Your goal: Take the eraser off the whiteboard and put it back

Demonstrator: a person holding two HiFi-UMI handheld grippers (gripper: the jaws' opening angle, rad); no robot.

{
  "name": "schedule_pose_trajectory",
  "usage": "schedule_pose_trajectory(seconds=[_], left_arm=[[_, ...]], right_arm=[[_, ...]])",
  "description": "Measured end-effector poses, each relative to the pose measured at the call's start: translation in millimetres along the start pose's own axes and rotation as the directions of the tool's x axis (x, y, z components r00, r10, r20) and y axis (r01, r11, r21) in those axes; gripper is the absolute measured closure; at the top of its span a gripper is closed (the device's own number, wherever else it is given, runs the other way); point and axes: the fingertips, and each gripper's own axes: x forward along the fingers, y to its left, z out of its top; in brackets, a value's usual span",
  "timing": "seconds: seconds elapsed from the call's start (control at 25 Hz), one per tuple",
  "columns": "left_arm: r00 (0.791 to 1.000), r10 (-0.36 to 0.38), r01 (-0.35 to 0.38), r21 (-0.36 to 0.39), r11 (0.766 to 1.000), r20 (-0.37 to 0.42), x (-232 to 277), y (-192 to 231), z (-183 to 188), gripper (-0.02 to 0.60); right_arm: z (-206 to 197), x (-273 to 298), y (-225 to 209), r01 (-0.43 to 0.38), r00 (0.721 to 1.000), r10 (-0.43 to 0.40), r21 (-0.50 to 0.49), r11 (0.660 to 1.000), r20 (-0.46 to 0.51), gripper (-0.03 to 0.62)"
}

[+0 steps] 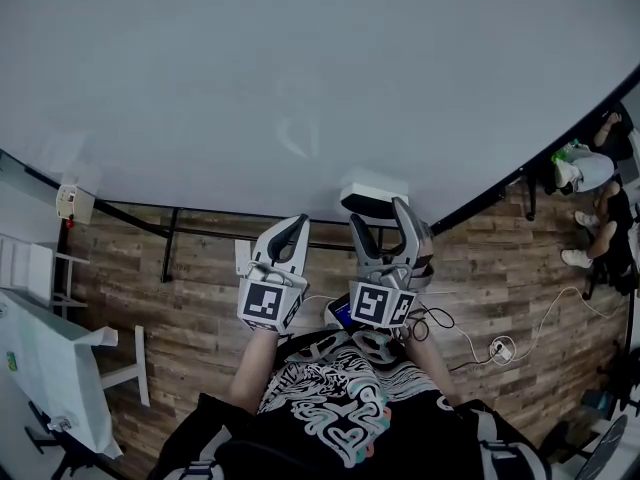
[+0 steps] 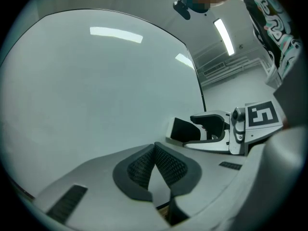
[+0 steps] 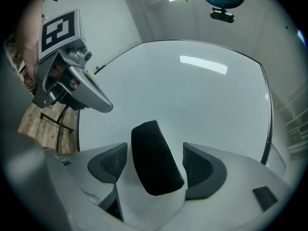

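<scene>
my right gripper (image 1: 383, 230): jaws apart, astride eraser (image 3: 156, 158), not pressing | eraser: on whiteboard (image 1: 300, 78), near bottom edge | my left gripper (image 2: 154, 150): jaws together, empty | risk: I clip the eraser on backing out, or it slides off if poorly seated

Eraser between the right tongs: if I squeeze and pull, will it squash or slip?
Probably light: the eraser seems to cling to the upright whiteboard unsupported. Its black textured face looks grippy, so slipping seems unlikely. The white shell looks rigid, so it likely won't squash.
</scene>
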Motion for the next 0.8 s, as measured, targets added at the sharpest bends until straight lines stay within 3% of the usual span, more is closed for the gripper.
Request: schedule_pose_trajectory(seconds=[0.44,0.8], left_arm=[[0.997,0.075,-0.075,-0.006,0.997,0.003,-2,8,-8,0.552],[0.997,0.073,-0.073,-0.004,0.997,0.023,7,9,0,0.553]], right_arm=[[-17,11,3,-0.017,1.0,0.017,-0.088,0.996,-0.008,0.252],[-15,14,-1,0.02,1.0,-0.02,-0.125,0.992,0.003,0.295]])
